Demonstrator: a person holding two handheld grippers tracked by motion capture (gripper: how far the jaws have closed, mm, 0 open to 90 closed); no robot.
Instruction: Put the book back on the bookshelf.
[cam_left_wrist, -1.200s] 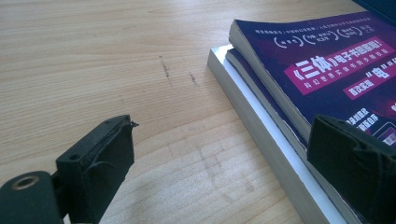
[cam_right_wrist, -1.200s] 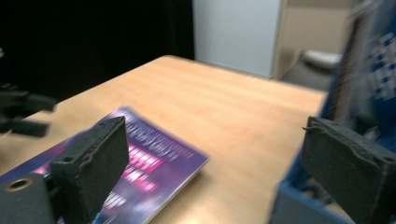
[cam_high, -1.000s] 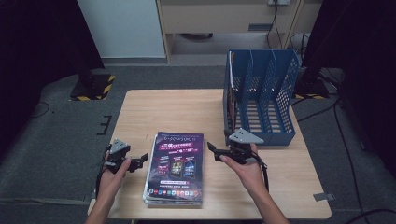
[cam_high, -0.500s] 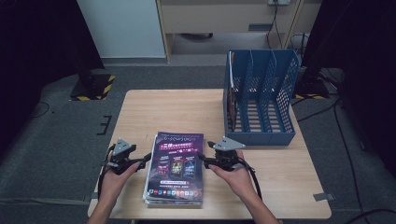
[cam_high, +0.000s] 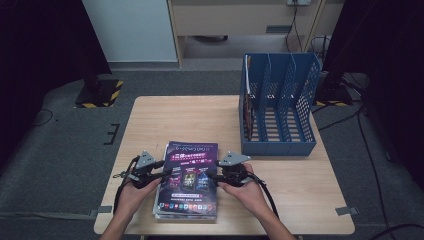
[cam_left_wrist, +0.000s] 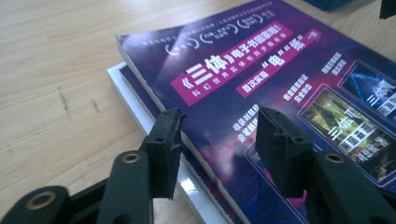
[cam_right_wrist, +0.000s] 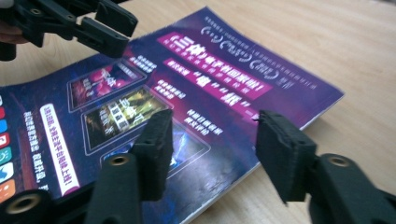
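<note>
On the near half of the wooden tabletop (cam_high: 165, 120) lies a purple magazine (cam_high: 189, 177), the top of a small stack (cam_left_wrist: 135, 100) of similar ones whose edges peek out at its left side. Its long axis runs away from the person toward the far edge, with the headline end pointing away and the row of small coloured icons at the near end; it lies flat, face up, skewed only slightly.

The left gripper (cam_high: 161, 173) reaches in from the magazine's left edge. In the left gripper view its fingers (cam_left_wrist: 164, 144) stand partly apart, having just been closing; one sits off the cover's edge over the stack's side, the other over the cover, and I cannot tell whether either pad is pressing yet.

The right gripper (cam_high: 215, 176) comes in at the right edge, level with the left one. Its fingers (cam_right_wrist: 156, 151) are also half spread, having narrowed within the last second; one hangs over the cover, the other beyond the magazine's edge over bare wood.

A blue file rack (cam_high: 280, 107) stands well apart, on the far right.
</note>
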